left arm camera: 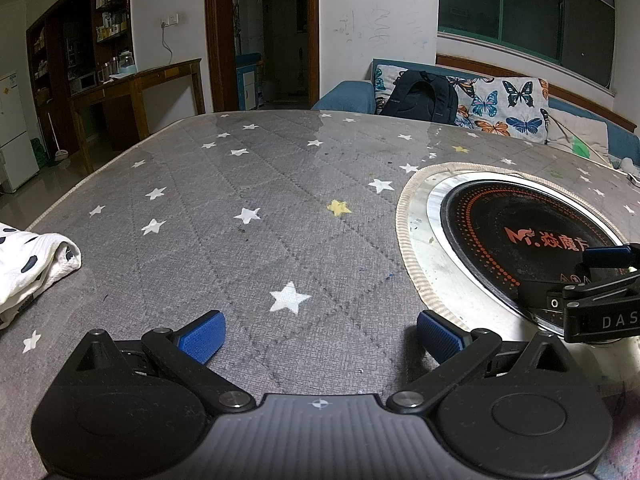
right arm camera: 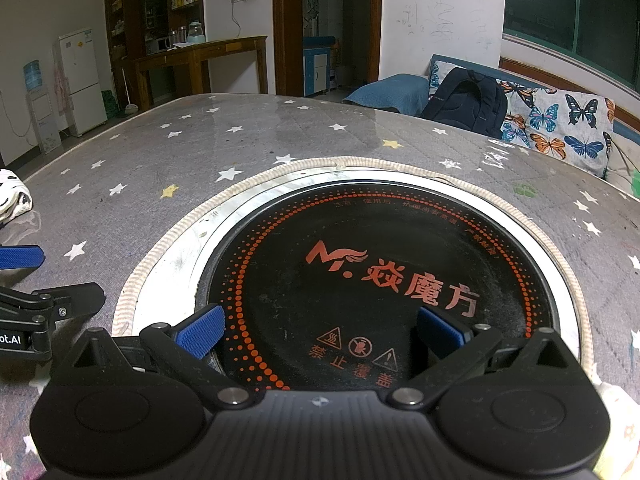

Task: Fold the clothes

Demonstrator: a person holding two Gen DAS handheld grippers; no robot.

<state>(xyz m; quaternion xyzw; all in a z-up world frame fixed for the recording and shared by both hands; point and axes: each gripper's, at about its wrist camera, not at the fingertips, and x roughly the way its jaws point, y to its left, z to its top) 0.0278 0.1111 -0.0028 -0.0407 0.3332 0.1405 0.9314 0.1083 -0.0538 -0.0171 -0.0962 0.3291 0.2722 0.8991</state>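
Observation:
A folded white garment with dark spots [left arm camera: 28, 264] lies at the left edge of the grey star-patterned table [left arm camera: 240, 184]; it also shows small at the far left in the right wrist view [right arm camera: 12, 194]. My left gripper [left arm camera: 320, 338] is open and empty, low over the bare tablecloth, well to the right of the garment. My right gripper [right arm camera: 320, 336] is open and empty over the black round cooktop [right arm camera: 380, 280]. The right gripper also shows at the right edge of the left wrist view [left arm camera: 600, 296], and a part of the left gripper shows in the right wrist view [right arm camera: 24, 304].
The cooktop [left arm camera: 520, 240] is set in the table's middle inside a beige rim. Beyond the far edge stand a blue sofa with a butterfly cover [left arm camera: 500, 100] and a black backpack [left arm camera: 424, 98]. A wooden counter [left arm camera: 152, 80] and a fridge [right arm camera: 82, 80] stand at the left.

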